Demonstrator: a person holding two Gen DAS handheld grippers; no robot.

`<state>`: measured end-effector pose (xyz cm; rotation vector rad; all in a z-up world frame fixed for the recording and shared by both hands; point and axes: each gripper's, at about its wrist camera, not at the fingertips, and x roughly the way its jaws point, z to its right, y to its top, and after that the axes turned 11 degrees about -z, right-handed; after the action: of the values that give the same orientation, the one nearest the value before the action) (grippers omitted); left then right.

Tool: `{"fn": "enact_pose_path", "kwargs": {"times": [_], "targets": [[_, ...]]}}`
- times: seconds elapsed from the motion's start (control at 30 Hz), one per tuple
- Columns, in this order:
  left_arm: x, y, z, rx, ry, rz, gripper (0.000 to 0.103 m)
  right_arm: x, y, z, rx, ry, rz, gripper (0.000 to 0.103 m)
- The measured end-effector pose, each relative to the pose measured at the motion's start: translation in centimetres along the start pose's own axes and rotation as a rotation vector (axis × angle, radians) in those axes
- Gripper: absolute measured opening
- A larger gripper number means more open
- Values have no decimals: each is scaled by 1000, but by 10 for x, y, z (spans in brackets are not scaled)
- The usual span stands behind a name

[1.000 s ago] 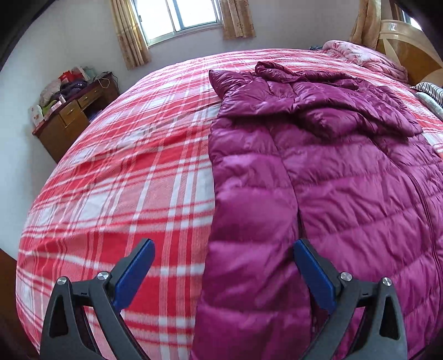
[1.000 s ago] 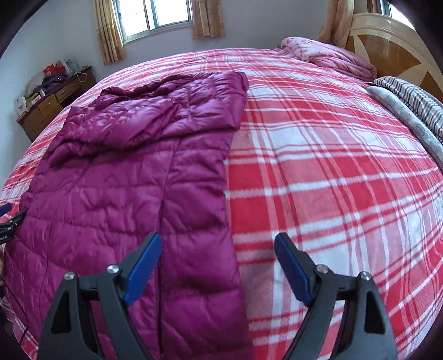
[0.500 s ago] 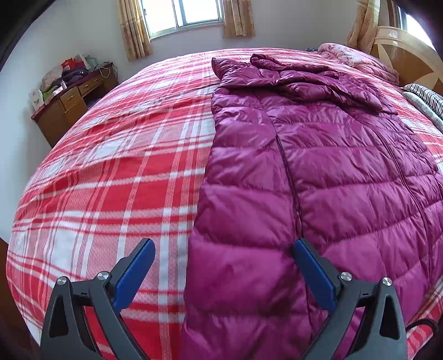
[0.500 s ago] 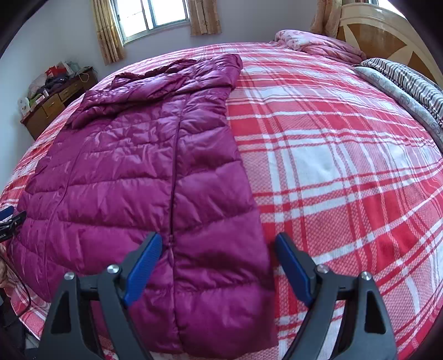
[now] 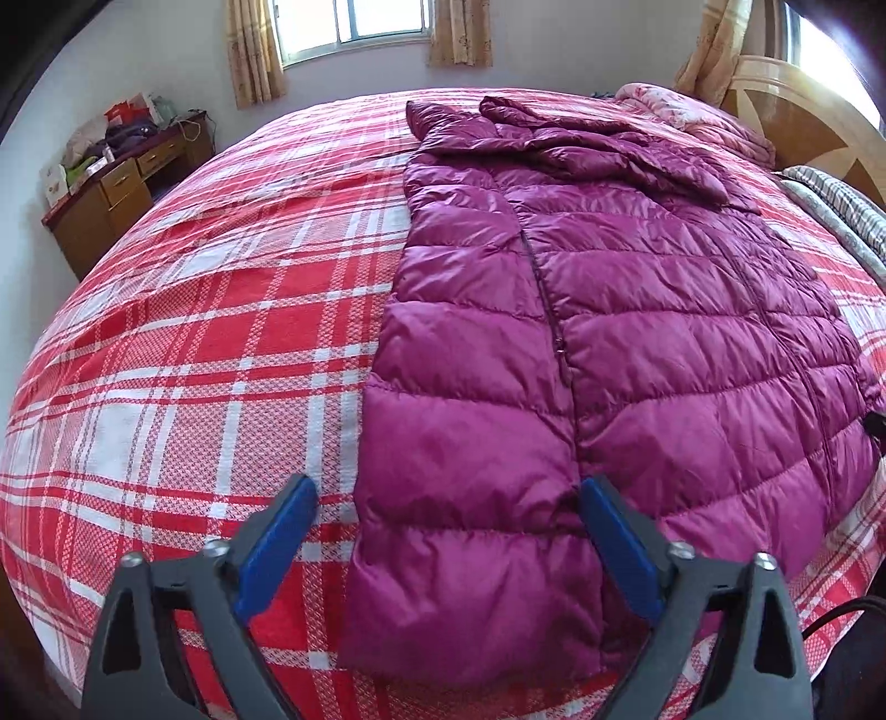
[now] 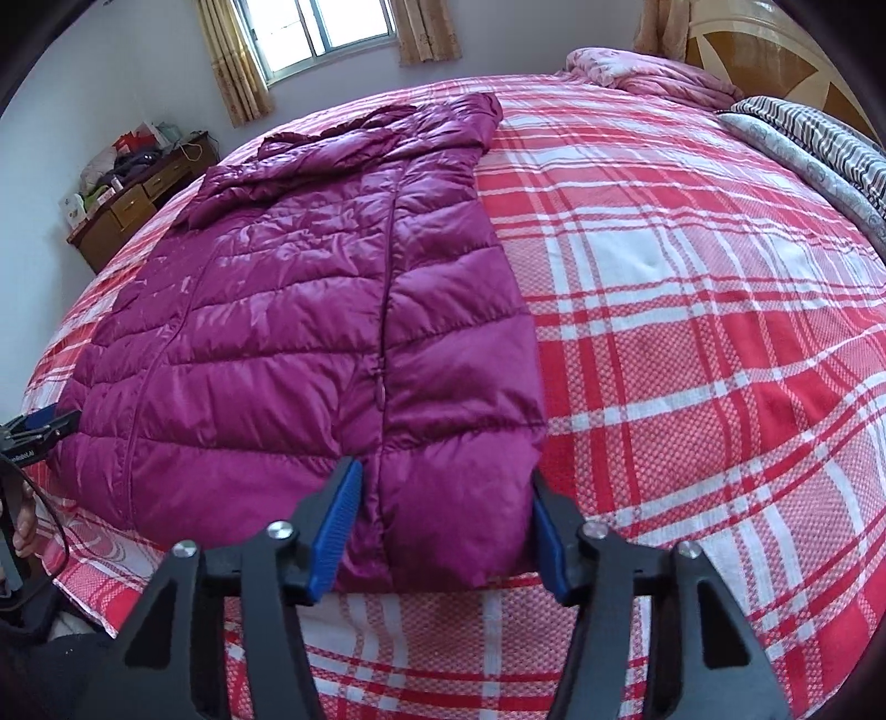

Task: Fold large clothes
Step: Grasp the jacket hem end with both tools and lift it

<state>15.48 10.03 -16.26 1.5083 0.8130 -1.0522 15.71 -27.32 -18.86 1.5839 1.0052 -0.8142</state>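
We see a magenta quilted down jacket [image 5: 609,343] spread flat, hem toward us, on a bed covered by a red-and-white plaid bedspread [image 5: 221,332]. Our left gripper [image 5: 448,548] has its blue-padded jaws standing wide apart, gripping nothing; the jacket's near-left hem corner lies between and just ahead of them, with the right pad close to the vertical seam and the left pad over bare plaid. Our right gripper [image 6: 446,523] is likewise spread, though a little narrower, and the jacket's near-right hem corner [image 6: 454,498] sits framed between its pads; whether the pads touch the fabric we cannot tell.

From the right gripper, the jacket runs ahead and to the left, its folded sleeves and collar bunched at the far end. At that view's left edge, the tip of the left gripper shows beside the jacket's other hem corner.

Ahead and to the left of both grippers stands a brown wooden dresser [image 5: 116,194] piled with clutter, against the wall. Far ahead is a window with beige curtains [image 6: 321,33]. Ahead and to the right of the right gripper lie a pink crumpled quilt [image 6: 648,72], a striped grey pillow [image 6: 819,144] and a wooden headboard [image 6: 775,50].
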Motion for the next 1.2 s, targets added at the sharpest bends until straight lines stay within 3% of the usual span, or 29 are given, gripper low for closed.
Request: {"fn": "enact_pose_path", "kwargs": {"times": [0.03,0.07,0.13,0.2,0.5,0.63,0.77,0.83,0.97,1.2], "targets": [[-2,0,3,22,-10,5,61,0,0,0,0,21,-5,35],[-5,0,7,43,-16,9,53,-1,0,-1,-1,43,-8,25],[-9,1,12,77,-36,4,19,-6,0,-7,-17,51,7,16],[-16,1,15,94,-40,17,10,-13,0,-13,-40,39,27,14],[-107,10,-10,81,-122,234,6,-91,4,-25,-68,108,216,11],[-145,15,-23,55,-179,294,5,-132,0,-33,-95,118,321,10],[-186,20,-26,30,-197,380,5,-175,-3,-35,-80,121,449,8],[-197,24,-21,41,-155,418,5,-188,0,-36,-71,114,501,8],[-179,55,-11,54,-53,453,5,-182,22,-47,-82,26,559,7],[-121,140,-11,12,15,439,5,-146,88,-38,-17,-32,561,7]]}}
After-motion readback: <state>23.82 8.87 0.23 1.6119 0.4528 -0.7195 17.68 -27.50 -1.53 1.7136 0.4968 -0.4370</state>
